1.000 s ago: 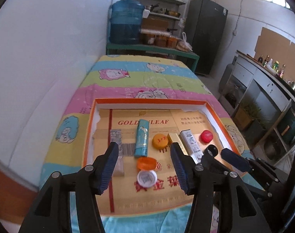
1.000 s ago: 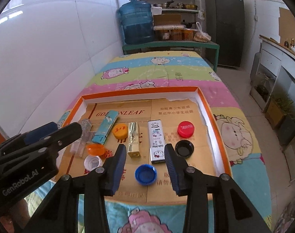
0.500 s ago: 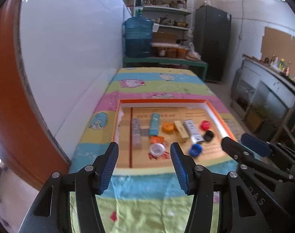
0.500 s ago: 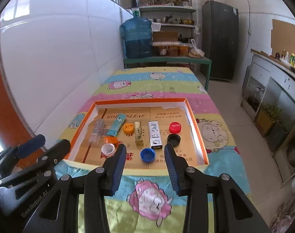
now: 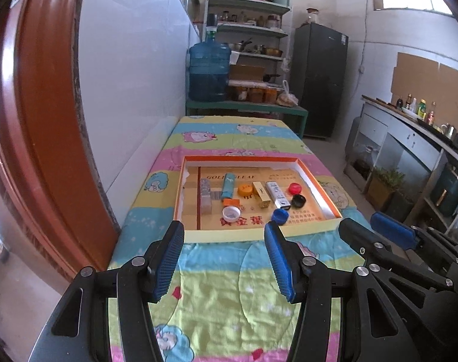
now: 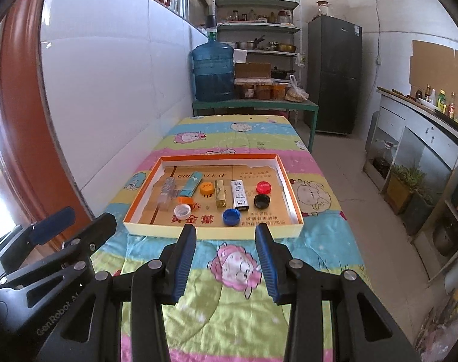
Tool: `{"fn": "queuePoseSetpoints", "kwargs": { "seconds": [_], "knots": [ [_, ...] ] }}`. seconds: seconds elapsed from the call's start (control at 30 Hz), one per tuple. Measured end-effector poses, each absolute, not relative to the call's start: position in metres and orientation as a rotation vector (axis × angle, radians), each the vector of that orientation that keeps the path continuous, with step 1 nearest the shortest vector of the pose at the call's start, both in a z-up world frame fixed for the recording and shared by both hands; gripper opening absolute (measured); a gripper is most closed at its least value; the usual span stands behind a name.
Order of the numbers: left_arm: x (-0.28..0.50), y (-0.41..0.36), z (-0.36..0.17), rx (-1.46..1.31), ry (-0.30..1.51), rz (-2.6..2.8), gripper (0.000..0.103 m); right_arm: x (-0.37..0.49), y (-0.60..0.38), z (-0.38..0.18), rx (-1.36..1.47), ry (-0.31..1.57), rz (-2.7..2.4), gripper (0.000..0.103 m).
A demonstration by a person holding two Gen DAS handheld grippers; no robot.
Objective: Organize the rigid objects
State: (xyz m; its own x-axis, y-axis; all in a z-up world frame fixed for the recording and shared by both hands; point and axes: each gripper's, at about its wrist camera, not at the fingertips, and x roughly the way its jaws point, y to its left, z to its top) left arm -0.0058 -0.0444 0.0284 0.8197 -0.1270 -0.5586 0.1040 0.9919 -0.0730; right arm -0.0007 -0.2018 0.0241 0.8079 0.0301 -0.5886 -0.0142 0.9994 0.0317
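An orange-rimmed shallow box lies on the cartoon blanket. In it lie a clear case, a teal pack, a gold box, a white box, and orange, red, black, blue and white bottle caps. My left gripper is open and empty, well back from the box's near rim. My right gripper is open and empty, also behind the near rim; it shows in the left wrist view.
A white tiled wall and a red door frame run along the left. A blue water jug and shelves stand beyond the bed's far end. A dark fridge and a counter are on the right.
Both grippers have drawn back and up from over the box to behind its near rim. The objects in the box have not moved.
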Motion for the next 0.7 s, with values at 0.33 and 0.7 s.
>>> {"fn": "queuePoseSetpoints", "kwargs": {
  "seconds": [0.33,0.7],
  "knots": [
    [-0.039,-0.040,0.033,-0.026,0.590,-0.084,0.057,-0.032,-0.199,0.033,0.032,0.586,-0.010,0.041],
    [-0.049,-0.034,0.037,-0.022,0.571,-0.056,0.057,-0.037,-0.193,0.033,0.031,0.585,0.006,0.041]
  ]
}}
